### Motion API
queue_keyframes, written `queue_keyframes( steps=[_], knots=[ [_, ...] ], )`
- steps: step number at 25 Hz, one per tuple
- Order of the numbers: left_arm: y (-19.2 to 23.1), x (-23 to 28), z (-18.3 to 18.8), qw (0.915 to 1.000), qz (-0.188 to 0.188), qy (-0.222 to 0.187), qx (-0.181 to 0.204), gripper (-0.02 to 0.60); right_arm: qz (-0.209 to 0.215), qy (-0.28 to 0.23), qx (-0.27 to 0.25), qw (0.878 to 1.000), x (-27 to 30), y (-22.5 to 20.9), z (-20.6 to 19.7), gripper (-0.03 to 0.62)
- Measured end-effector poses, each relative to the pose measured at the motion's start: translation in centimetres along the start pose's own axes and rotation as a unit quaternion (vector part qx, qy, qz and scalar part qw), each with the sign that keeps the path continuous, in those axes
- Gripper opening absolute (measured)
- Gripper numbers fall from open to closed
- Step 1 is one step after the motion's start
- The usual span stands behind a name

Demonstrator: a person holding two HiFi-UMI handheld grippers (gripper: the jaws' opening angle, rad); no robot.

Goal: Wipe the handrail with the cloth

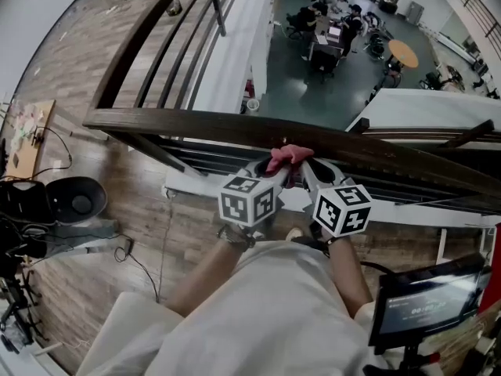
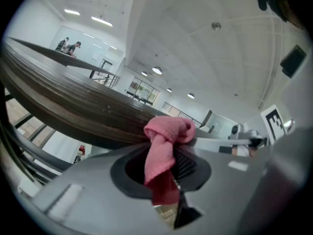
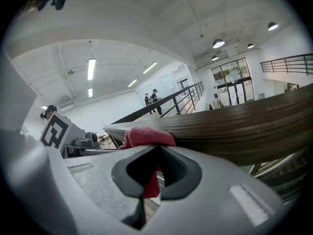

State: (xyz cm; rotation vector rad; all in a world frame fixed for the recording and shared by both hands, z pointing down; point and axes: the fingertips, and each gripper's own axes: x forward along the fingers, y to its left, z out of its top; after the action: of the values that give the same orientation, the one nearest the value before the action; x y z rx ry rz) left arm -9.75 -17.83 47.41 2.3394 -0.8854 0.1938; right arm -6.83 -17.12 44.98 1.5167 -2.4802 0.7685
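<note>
A dark wooden handrail (image 1: pixel 196 125) runs across the head view above black railing bars. A bunched pink cloth (image 1: pixel 288 157) rests against its near edge. Both grippers meet at the cloth: my left gripper (image 1: pixel 275 169) and my right gripper (image 1: pixel 307 168) each have their jaws shut on it. In the left gripper view the cloth (image 2: pixel 164 151) hangs pinched between the jaws just under the handrail (image 2: pixel 63 104). The right gripper view has the cloth (image 3: pixel 145 138) pressed against the handrail (image 3: pixel 234 129), a strip of it running down between the closed jaws.
Beyond the rail is a drop to a lower floor with desks and seated people (image 1: pixel 333 26). A black stool (image 1: pixel 74 198) and cables lie on the wooden floor at left. A screen on a stand (image 1: pixel 427 300) stands at right.
</note>
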Motion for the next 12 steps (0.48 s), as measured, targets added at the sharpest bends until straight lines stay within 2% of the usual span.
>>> queue_keyframes(
  steps=[12],
  knots=[
    [-5.7,4.6,-1.6,0.9997,-0.018,0.015,-0.002,0.094,0.0,0.006,0.004,1.0,-4.9,-5.5,0.3,0.003]
  ],
)
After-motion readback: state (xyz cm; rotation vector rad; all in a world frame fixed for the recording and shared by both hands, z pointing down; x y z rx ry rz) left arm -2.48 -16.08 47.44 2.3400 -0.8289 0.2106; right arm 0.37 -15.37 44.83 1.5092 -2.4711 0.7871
